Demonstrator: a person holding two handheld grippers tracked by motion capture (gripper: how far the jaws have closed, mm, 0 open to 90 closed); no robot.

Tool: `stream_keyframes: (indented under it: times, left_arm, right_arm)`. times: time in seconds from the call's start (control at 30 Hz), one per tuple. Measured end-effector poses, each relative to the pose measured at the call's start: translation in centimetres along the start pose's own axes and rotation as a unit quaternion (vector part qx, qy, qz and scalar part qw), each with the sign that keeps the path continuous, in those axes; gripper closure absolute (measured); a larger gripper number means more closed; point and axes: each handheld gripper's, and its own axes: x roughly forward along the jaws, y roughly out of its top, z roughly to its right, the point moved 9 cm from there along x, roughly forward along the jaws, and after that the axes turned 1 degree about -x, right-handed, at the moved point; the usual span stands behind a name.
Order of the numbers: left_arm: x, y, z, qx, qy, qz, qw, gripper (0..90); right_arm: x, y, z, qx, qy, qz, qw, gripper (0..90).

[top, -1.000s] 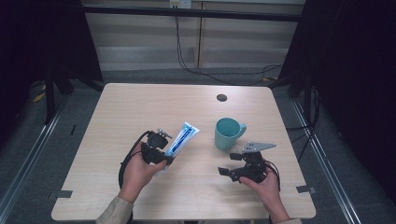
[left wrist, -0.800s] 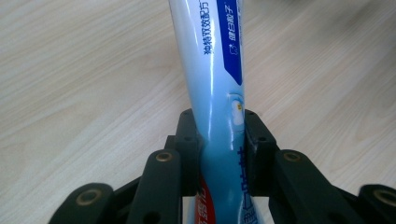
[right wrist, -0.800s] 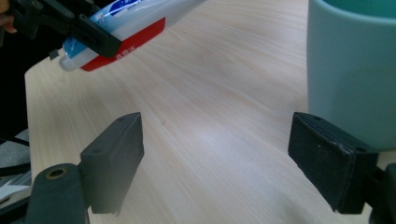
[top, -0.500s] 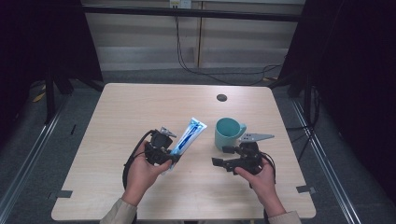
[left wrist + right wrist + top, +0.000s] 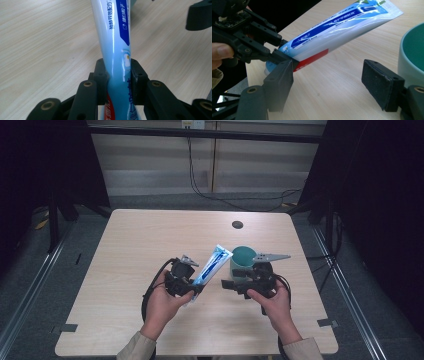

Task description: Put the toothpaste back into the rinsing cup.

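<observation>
A blue and white toothpaste tube (image 5: 212, 264) slants up off the table, its flat end toward the teal mug (image 5: 243, 256). My left gripper (image 5: 194, 288) is shut on the tube's lower end; both pads press the tube (image 5: 112, 37) near its red band. My right gripper (image 5: 228, 284) hovers in front of the mug, pointing left at the tube. It is open, its jaws have just been closing a little, and no thing is between the pads (image 5: 382, 85). In the right gripper view the tube (image 5: 342, 27) lies just beyond its jaws, with the mug (image 5: 412, 50) at the right.
The wooden table (image 5: 150, 235) has a small dark round spot (image 5: 237, 224) near its far edge. Black frame posts and cables stand around the table on the floor.
The left hand has carried the tube rightward, toward the mug. The right gripper has risen and moved left and away from the person, coming in front of the mug, close to the tube.
</observation>
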Motion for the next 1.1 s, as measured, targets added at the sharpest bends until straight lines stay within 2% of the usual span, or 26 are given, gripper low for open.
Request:
stream_keyframes:
  times: [0.1,0.33,0.4,0.43,0.53,0.6,0.77,0.83,1.0,1.1]
  left_arm:
    - [0.1,0.2,0.3,0.003,-0.002,0.002,1.0000,72.1]
    - [0.7,0.7,1.4,0.009,-0.011,0.004,0.9999,72.2]
    - [0.7,0.9,1.6,0.010,-0.012,0.007,0.9999,72.2]
    - [0.7,1.0,1.8,0.006,-0.018,0.011,0.9998,72.2]
    - [0.8,1.1,2.2,0.014,-0.018,0.010,0.9997,72.2]
    - [0.9,1.3,2.5,0.014,-0.024,0.014,0.9995,72.2]
    - [1.4,1.3,2.7,0.017,-0.021,0.019,0.9995,72.0]
    - [1.5,1.2,2.8,0.014,-0.027,0.022,0.9993,71.9]
    - [1.7,1.1,2.8,0.023,-0.019,0.025,0.9993,71.7]
    - [1.8,1.2,3.0,0.025,-0.020,0.027,0.9991,71.5]
  right_arm:
    - [0.1,0.3,0.0,0.013,0.005,0.004,0.9999,26.2]
    - [0.5,1.0,0.0,0.026,0.005,0.009,0.9996,26.6]
    - [0.6,1.0,0.2,0.034,-0.001,0.007,0.9994,25.9]
    - [0.6,1.0,0.3,0.040,0.000,0.010,0.9991,27.1]
    - [0.7,0.9,0.9,0.058,-0.006,0.010,0.9982,29.7]
    - [0.8,1.0,0.8,0.064,0.003,0.019,0.9978,29.9]
    - [1.0,1.1,0.9,0.087,-0.002,0.022,0.9959,31.9]
    - [1.0,1.2,0.9,0.094,-0.002,0.026,0.9952,34.5]
    - [0.8,1.4,1.1,0.131,0.006,0.038,0.9906,42.4]
    - [0.7,1.6,1.0,0.140,0.007,0.042,0.9893,43.7]
